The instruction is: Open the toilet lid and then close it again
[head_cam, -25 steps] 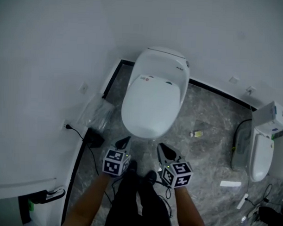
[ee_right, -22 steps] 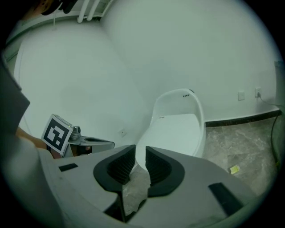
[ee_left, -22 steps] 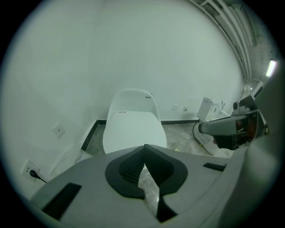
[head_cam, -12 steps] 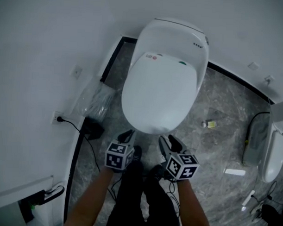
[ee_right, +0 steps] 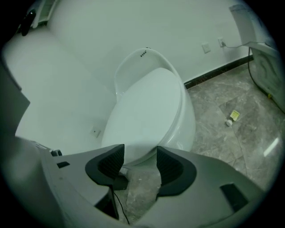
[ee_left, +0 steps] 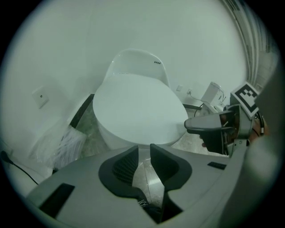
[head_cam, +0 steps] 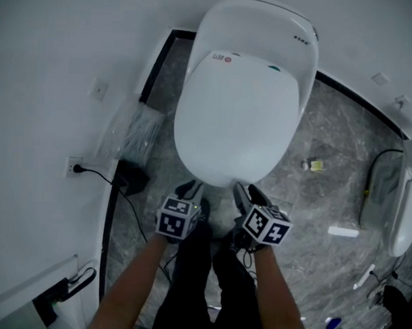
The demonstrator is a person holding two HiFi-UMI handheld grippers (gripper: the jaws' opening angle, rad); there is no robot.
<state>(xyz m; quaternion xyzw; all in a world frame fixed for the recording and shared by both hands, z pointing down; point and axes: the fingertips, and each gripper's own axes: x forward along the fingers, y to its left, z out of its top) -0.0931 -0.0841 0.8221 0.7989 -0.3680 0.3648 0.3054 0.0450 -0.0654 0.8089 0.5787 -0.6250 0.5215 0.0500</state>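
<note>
Toilet lid [head_cam: 238, 121] shut flat on the bowl, looming larger than a second ago. Both grippers are now closer to its front rim, not touching. Left gripper [head_cam: 193, 190]: jaws slightly apart, empty. Right gripper [head_cam: 249, 194]: jaws opening, empty. Wall [head_cam: 47, 87] close on left; open floor [head_cam: 326, 198] on right.

Toilet [head_cam: 265, 27]: on the floor [head_cam: 329, 117], back to the far wall [head_cam: 373, 24]. Lid [head_cam: 238, 121]: down on the toilet.
Plastic bag [head_cam: 129, 134]: on the floor left of the toilet, against the left wall [head_cam: 40, 87].
Socket [head_cam: 74, 166]: on the left wall, nearer than the bag, with a plug in it.
Adapter [head_cam: 132, 178]: on the floor just near of the bag, right of the socket, joined to the plug by a cable.
Small bottle [head_cam: 314, 165]: on the floor right of the toilet, apart from it.
Second toilet [head_cam: 405, 221]: at the right edge, well apart from the first.
</note>
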